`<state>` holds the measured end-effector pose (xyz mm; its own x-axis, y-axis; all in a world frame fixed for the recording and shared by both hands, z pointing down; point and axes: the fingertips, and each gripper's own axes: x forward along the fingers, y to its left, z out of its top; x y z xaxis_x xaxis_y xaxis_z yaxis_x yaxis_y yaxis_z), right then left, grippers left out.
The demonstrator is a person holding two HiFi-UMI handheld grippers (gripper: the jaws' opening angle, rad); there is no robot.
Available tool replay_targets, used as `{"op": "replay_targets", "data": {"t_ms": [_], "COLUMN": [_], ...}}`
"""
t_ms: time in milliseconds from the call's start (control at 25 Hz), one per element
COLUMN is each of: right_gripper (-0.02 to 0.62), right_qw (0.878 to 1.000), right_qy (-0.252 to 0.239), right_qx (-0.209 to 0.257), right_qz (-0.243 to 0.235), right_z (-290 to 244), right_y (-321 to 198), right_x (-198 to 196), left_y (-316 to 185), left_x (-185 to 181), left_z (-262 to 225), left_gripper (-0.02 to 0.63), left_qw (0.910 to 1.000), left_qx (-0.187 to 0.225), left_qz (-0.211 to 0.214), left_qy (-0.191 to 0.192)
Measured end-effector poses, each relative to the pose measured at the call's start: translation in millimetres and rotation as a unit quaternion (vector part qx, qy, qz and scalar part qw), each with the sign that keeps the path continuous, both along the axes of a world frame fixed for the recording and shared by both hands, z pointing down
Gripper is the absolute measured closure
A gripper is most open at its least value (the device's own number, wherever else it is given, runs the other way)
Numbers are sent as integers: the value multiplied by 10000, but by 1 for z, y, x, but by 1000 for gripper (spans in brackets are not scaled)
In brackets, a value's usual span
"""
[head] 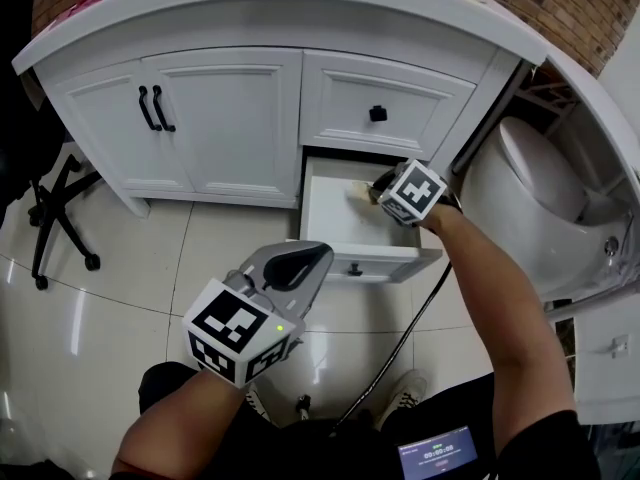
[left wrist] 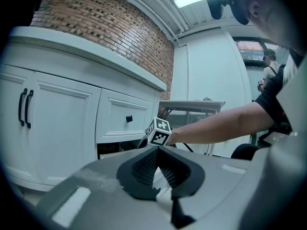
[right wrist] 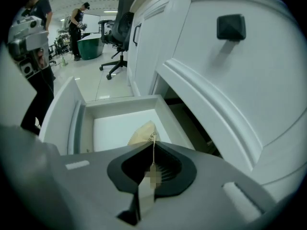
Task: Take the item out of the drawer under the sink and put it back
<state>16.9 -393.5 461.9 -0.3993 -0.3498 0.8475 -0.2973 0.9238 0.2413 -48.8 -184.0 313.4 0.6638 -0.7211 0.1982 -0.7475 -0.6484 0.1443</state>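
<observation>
Nearest us, our left gripper [head: 305,256] is hanging closed and empty while our right gripper [right wrist: 152,150] is pinching the beige paper sachet [right wrist: 143,134] inside the open drawer [head: 335,220], so we are judging a steady, straight path best, clearing the upper drawer front [head: 385,103] above and the toilet [head: 530,178] alongside.
</observation>
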Motion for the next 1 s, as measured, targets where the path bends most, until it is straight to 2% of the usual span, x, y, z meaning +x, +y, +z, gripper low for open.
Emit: {"op": "replay_targets", "data": {"t_ms": [280,440,520,760,1000], "right_gripper": [580,580,580,580,580], "right_qw": [9990,9956,9914,9661,9404], "right_qy": [-322,-734,-1089,-2468,-3292], "right_qx": [295,568,676,614,654], "right_qz": [19,132,248,440,554], "right_z": [-38,-74,-96,-152,-188], "right_y": [17,36,50,111,162], "right_x": [4,6,8,18,31], "left_y": [2,9,11,13,19], "left_x": [2,4,2,-5,2], "left_z": [1,-4,-7,-13,-22], "left_gripper": [601,601,601,601,601], "left_qw": [10000,9999,9998,9994,9990], "left_qx": [30,126,183,300,424], "left_qz": [-62,-29,-45,-141,-66], "left_qy": [-62,-74,-83,-110,-86]}}
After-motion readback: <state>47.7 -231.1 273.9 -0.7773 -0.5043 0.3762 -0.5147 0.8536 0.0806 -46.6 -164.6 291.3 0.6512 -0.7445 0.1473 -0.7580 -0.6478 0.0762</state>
